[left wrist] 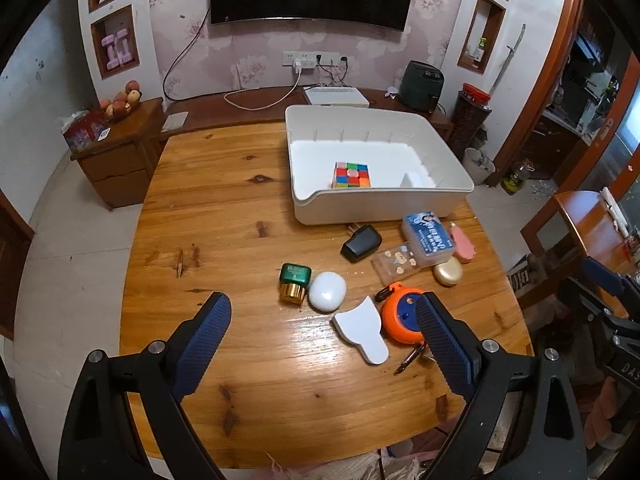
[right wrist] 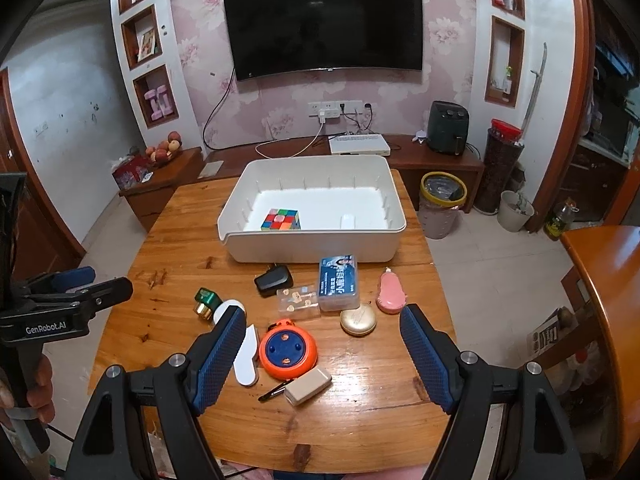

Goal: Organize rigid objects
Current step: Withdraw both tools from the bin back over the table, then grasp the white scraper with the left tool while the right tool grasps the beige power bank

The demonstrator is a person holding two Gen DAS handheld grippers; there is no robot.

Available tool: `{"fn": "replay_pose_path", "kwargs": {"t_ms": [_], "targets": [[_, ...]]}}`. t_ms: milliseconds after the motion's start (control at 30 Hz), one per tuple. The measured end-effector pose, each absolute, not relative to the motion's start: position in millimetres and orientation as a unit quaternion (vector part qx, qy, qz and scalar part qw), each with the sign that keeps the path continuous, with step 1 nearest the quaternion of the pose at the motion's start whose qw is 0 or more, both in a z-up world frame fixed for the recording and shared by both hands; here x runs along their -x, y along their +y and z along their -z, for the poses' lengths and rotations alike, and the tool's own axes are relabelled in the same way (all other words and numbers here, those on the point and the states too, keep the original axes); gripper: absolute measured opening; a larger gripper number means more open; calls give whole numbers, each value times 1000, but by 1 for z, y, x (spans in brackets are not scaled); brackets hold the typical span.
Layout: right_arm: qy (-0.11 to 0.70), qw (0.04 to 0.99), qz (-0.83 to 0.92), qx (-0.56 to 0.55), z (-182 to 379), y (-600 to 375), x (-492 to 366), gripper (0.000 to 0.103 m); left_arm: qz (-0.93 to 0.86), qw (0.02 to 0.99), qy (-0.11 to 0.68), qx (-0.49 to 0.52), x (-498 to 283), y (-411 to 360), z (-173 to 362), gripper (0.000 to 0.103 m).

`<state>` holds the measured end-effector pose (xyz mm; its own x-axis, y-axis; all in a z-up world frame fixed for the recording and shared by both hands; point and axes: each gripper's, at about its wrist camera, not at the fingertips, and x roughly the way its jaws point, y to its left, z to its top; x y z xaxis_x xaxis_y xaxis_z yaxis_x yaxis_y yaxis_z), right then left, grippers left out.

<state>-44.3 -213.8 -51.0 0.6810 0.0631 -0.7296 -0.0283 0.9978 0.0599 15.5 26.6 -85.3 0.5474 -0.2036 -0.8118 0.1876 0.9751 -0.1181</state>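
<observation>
objects [right wrist: 287, 349] cluster near table's [left wrist: 224, 216] right edge (left half bare).

You are holding your right gripper [right wrist: 322, 354] wide open over the orange reel [right wrist: 287, 349], the white bin [right wrist: 312, 246] sitting beyond.

Left half of the counter [left wrist: 208, 208] is left bare, wide passage there up to the white bin [left wrist: 372, 208]. Right half is crowded: green-capped bottle [left wrist: 295, 283], white oval case [left wrist: 327, 291], white flat piece [left wrist: 362, 330], orange reel [right wrist: 287, 349], beige block [right wrist: 307, 385], black charger [right wrist: 274, 279], blue box [right wrist: 337, 283], gold compact [right wrist: 358, 320]. Bin interior is mostly open beside the colour cube [right wrist: 281, 220].
</observation>
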Motion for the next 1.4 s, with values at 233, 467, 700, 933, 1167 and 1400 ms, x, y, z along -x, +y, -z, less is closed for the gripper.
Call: {"fn": "replay_pose_path", "kwargs": {"t_ms": [233, 467, 700, 933, 1167, 1400], "targets": [[399, 916, -20, -21, 70, -213, 45, 80, 95, 873, 479, 17, -15, 29, 110, 94], [383, 923, -11, -27, 86, -214, 47, 80, 82, 863, 499, 16, -9, 30, 136, 94], [405, 914, -9, -13, 116, -214, 42, 80, 85, 844, 529, 22, -11, 25, 165, 94], [422, 905, -56, 13, 162, -204, 41, 80, 91, 833, 545, 16, -22, 6, 185, 94], [423, 899, -97, 55, 196, -192, 39, 80, 69, 811, 579, 49, -49, -9, 217, 94], [414, 895, -152, 73, 214, -195, 36, 80, 41, 792, 605, 70, -56, -20, 245, 94]]}}
